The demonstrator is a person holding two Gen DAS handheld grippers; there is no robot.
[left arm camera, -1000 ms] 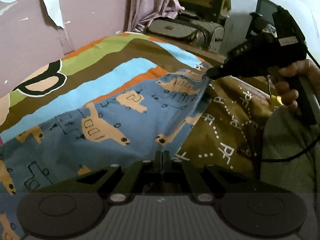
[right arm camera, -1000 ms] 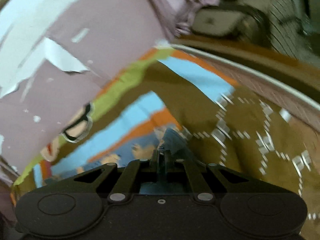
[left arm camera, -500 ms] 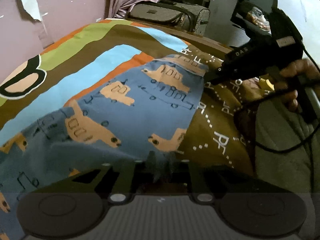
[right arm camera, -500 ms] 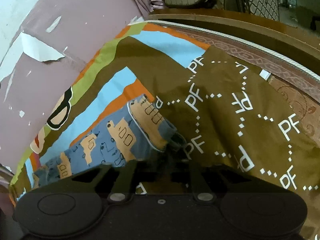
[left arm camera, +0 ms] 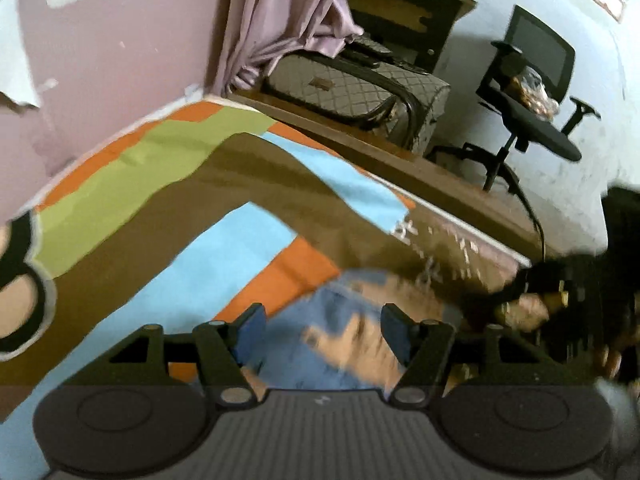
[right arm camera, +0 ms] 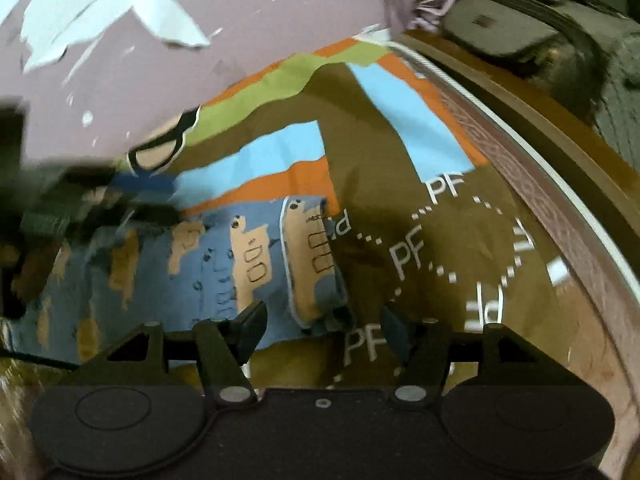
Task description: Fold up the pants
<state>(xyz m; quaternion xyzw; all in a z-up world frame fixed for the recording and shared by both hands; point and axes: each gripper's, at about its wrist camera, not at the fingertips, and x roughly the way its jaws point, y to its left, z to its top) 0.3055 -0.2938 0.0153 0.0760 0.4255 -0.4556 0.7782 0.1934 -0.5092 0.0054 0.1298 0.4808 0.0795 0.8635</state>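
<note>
The blue pants with tan animal prints lie folded on the striped bedspread. In the left wrist view the pants are blurred, just ahead of my left gripper, which is open and empty above them. My right gripper is open and empty, its jaws over the pants' folded right edge and the brown "PF" cloth. The left gripper shows blurred at the left of the right wrist view. The right gripper shows blurred at the right of the left wrist view.
The purple wall with peeling paint runs along the far side of the bed. The wooden bed frame bounds the right side. Beyond it stand a quilted grey suitcase, a hanging curtain and an office chair.
Both grippers were shut on the pants' edge and have opened, letting the cloth go. The pants now lie folded on the bed, and both grippers have drawn back.
</note>
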